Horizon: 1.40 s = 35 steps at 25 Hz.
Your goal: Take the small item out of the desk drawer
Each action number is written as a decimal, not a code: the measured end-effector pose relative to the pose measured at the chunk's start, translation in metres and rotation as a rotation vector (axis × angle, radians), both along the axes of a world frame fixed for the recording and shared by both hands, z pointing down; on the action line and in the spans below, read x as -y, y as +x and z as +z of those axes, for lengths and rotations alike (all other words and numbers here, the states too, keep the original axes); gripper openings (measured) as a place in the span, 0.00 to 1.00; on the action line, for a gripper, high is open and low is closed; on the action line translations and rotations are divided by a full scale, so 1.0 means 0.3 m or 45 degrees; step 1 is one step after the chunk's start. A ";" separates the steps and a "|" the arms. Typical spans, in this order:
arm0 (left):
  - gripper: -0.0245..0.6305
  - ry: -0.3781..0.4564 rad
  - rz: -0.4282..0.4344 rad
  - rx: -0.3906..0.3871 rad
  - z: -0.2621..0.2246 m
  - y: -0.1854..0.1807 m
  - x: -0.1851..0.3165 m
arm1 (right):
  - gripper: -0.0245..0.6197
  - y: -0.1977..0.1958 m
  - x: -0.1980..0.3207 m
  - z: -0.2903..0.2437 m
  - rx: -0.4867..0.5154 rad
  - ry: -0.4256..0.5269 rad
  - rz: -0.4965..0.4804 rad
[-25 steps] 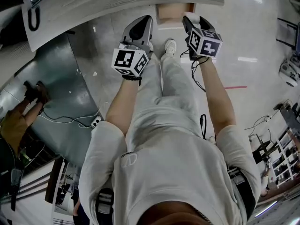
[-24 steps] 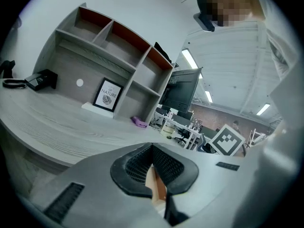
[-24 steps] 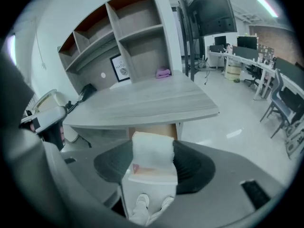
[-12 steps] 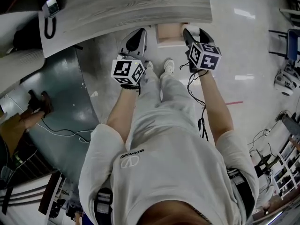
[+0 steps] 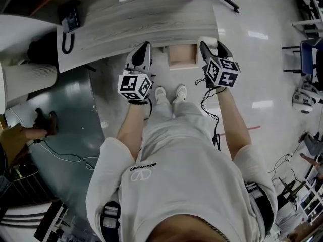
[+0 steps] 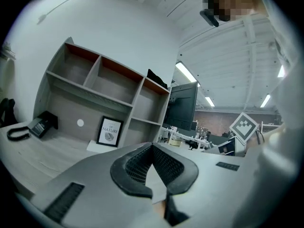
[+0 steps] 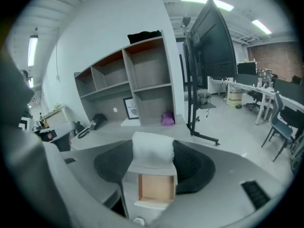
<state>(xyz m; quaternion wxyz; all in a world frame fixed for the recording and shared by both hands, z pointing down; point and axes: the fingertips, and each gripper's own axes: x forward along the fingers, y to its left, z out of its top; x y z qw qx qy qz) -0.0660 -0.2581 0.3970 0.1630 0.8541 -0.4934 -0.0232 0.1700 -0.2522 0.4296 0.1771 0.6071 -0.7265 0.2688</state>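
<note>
Office counter (image 5: 151, 19) is standing beyond the 2 tongs. Right tongs (image 7: 152, 146) are gripping the small white item (image 7: 152, 156), jaws partly apart around it, above the open drawer (image 7: 156, 188). Left tongs (image 6: 152, 147) are sitting shut, empty. Risk: the soft item slipping free and dropping back into the drawer.

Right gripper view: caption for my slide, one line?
Right gripper holds a small white item in its jaws above the open desk drawer.

Both our arms stretched fwd; L gripper (image 5: 143, 49) jaws together, R gripper (image 5: 209, 47) clamped on white item (image 7: 152, 151).
</note>
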 end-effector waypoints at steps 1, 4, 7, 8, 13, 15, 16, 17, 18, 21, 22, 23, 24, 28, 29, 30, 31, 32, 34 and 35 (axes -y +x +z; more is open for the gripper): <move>0.04 0.020 -0.004 0.009 -0.030 -0.007 0.006 | 0.44 0.006 0.005 -0.038 0.000 0.026 -0.001; 0.04 0.058 -0.015 0.068 -0.105 -0.018 0.004 | 0.44 0.027 -0.001 -0.153 -0.003 0.102 -0.003; 0.04 0.094 -0.044 0.114 -0.177 -0.039 -0.013 | 0.44 0.041 -0.022 -0.251 -0.004 0.168 -0.008; 0.04 0.108 -0.055 0.126 -0.202 -0.048 -0.016 | 0.44 0.046 -0.028 -0.280 -0.003 0.188 -0.009; 0.04 0.164 -0.084 0.161 -0.316 -0.087 -0.020 | 0.44 0.074 -0.058 -0.408 0.003 0.273 0.000; 0.04 0.178 -0.095 0.161 -0.357 -0.098 -0.022 | 0.44 0.081 -0.070 -0.453 -0.004 0.308 -0.003; 0.04 0.185 -0.100 0.157 -0.379 -0.102 -0.025 | 0.44 0.085 -0.076 -0.475 -0.008 0.324 -0.006; 0.04 0.194 -0.103 0.155 -0.402 -0.105 -0.028 | 0.44 0.088 -0.082 -0.495 -0.013 0.340 -0.009; 0.04 0.205 -0.105 0.154 -0.426 -0.107 -0.031 | 0.44 0.092 -0.087 -0.516 -0.016 0.355 -0.011; 0.04 0.243 -0.109 0.153 -0.498 -0.115 -0.040 | 0.44 0.099 -0.098 -0.585 -0.024 0.406 -0.017; 0.04 0.256 -0.111 0.152 -0.520 -0.120 -0.044 | 0.44 0.102 -0.100 -0.609 -0.026 0.425 -0.019; 0.04 0.267 -0.114 0.151 -0.540 -0.123 -0.048 | 0.44 0.106 -0.104 -0.633 -0.028 0.444 -0.019; 0.04 0.277 -0.118 0.152 -0.558 -0.127 -0.054 | 0.44 0.112 -0.109 -0.657 -0.029 0.463 -0.017; 0.04 0.315 -0.129 0.155 -0.612 -0.144 -0.078 | 0.44 0.136 -0.134 -0.745 -0.026 0.534 0.001; 0.04 0.322 -0.134 0.156 -0.621 -0.150 -0.082 | 0.44 0.142 -0.140 -0.767 -0.027 0.552 0.004; 0.04 0.329 -0.139 0.157 -0.628 -0.155 -0.085 | 0.44 0.149 -0.145 -0.787 -0.031 0.570 0.008; 0.04 0.336 -0.144 0.159 -0.633 -0.159 -0.087 | 0.44 0.158 -0.151 -0.807 -0.035 0.587 0.013; 0.04 0.341 -0.149 0.161 -0.637 -0.162 -0.088 | 0.44 0.167 -0.156 -0.825 -0.040 0.602 0.018; 0.04 0.346 -0.159 0.162 -0.639 -0.170 -0.086 | 0.44 0.182 -0.162 -0.849 -0.049 0.624 0.031; 0.04 0.348 -0.164 0.160 -0.639 -0.176 -0.084 | 0.44 0.187 -0.163 -0.855 -0.052 0.629 0.036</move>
